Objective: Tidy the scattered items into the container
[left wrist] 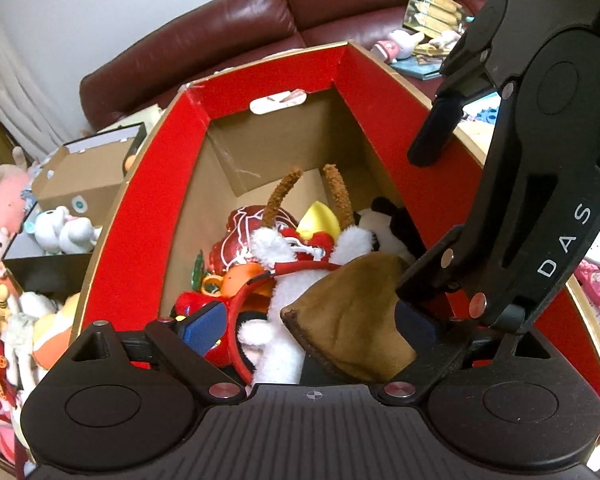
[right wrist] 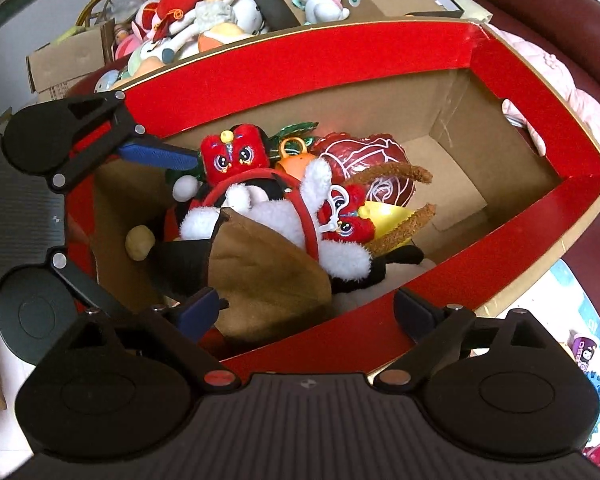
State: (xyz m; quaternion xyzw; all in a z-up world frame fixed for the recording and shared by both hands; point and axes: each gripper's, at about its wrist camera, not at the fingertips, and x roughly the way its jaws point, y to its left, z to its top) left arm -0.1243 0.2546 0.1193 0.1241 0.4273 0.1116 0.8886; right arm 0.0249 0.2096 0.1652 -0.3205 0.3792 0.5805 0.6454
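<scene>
The container is a large cardboard box with a red lining [left wrist: 268, 76] [right wrist: 300, 60]. It holds a pile of toys: red lion plushes [right wrist: 232, 154], a red headband with brown antlers [left wrist: 336, 192], a dark red rose-print toy [right wrist: 364, 156], an orange toy and a black-and-white plush. A brown plush piece [left wrist: 352, 320] [right wrist: 260, 268] lies on top at the near end. My left gripper [left wrist: 309, 323] [right wrist: 168, 208] is open, its pads wide apart either side of the brown piece. My right gripper [right wrist: 308, 314] [left wrist: 426, 204] is open over the box's near wall, with its left pad by the brown piece.
A dark red leather sofa [left wrist: 228, 28] stands behind the box. Smaller cardboard boxes [left wrist: 84, 176] and heaps of plush toys [right wrist: 196, 20] crowd one side. More toys and a gold packet [left wrist: 432, 12] lie on the sofa seat.
</scene>
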